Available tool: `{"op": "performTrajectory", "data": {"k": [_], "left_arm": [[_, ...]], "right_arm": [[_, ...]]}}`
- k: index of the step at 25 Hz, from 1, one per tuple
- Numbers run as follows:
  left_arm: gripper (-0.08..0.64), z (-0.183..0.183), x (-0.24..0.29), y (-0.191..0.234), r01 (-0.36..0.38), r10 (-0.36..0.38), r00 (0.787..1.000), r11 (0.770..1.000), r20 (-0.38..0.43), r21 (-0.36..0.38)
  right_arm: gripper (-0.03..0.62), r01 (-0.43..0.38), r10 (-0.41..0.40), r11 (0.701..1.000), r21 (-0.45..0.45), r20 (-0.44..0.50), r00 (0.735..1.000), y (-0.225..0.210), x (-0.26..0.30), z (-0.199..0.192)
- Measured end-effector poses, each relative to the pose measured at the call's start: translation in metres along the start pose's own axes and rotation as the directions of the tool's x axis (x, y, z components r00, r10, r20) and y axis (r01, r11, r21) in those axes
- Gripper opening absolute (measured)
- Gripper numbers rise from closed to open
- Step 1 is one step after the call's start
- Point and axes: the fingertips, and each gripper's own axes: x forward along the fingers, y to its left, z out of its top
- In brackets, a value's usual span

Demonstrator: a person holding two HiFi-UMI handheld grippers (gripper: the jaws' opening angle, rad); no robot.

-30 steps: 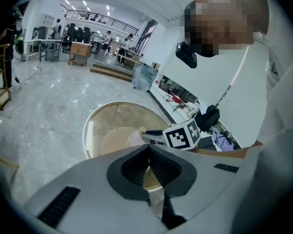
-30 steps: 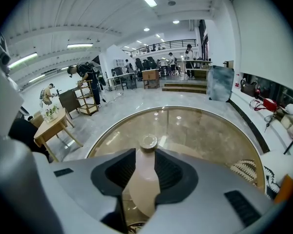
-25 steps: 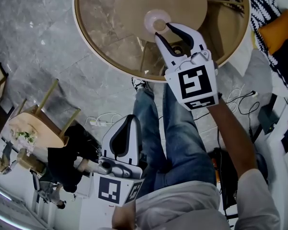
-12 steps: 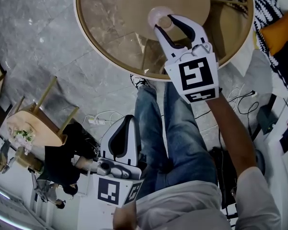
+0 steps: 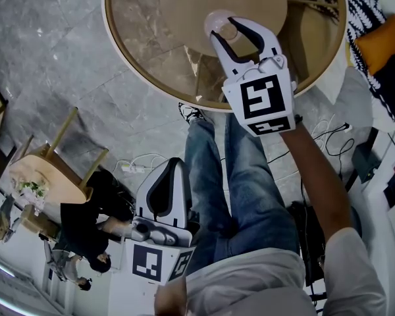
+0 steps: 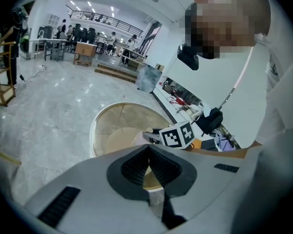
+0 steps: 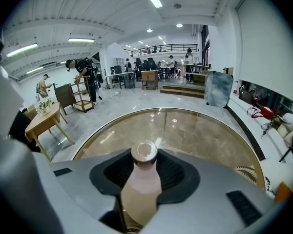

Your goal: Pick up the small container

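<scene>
The small container (image 5: 217,22), a pale pink bottle with a round cap, stands on the round glass-topped table (image 5: 151,18). My right gripper (image 5: 224,29) reaches over the table with its jaws spread wide on either side of the bottle. In the right gripper view the bottle (image 7: 142,179) fills the gap between the dark pads (image 7: 178,172), and I see no clear squeeze. My left gripper (image 5: 173,168) hangs low beside the person's legs, away from the table. Its jaws meet at the tips (image 6: 149,147) with nothing between them.
The table's wooden rim (image 7: 88,140) curves round in front. On the floor at the left stand a small wooden table with flowers (image 5: 43,176) and a person in black (image 5: 85,222). White cables (image 5: 138,166) lie near the person's jeans (image 5: 240,183). An orange cushion (image 5: 382,41) lies at the right.
My right gripper has moved forward over the table, so the bottle now sits deeper between its jaws. The jaws stand a little wider. My left gripper has stayed still.
</scene>
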Motion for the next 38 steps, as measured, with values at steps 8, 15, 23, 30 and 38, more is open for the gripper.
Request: {"op": "performTrajectory", "data": {"k": [8,15,23,30,38], "left_arm": [[0.018,-0.001,-0.003,0.002,0.002,-0.002,1.0,1.0,-0.002,0.009],[0.018,-0.001,-0.007,0.006,-0.006,0.006,1.0,1.0,0.004,0.007],[0.017,-0.002,-0.009,0.005,-0.003,0.002,1.0,1.0,0.005,0.011],[0.018,-0.002,-0.008,0.004,0.001,-0.001,1.0,1.0,0.004,0.013],[0.018,0.003,-0.011,0.0,0.005,-0.005,1.0,1.0,0.013,0.024]], "right_arm": [[0.152,0.014,-0.014,0.999,-0.051,0.0,1.0,0.0,0.004,0.003],[0.149,0.002,-0.001,0.999,-0.042,0.014,1.0,0.001,0.005,0.005],[0.147,-0.003,0.004,0.999,-0.054,0.031,1.0,0.002,0.001,0.006],[0.147,-0.007,0.007,1.0,-0.021,0.036,0.999,-0.004,-0.004,0.002],[0.147,-0.008,0.009,1.0,-0.012,0.043,0.999,-0.006,-0.014,0.006]]}}
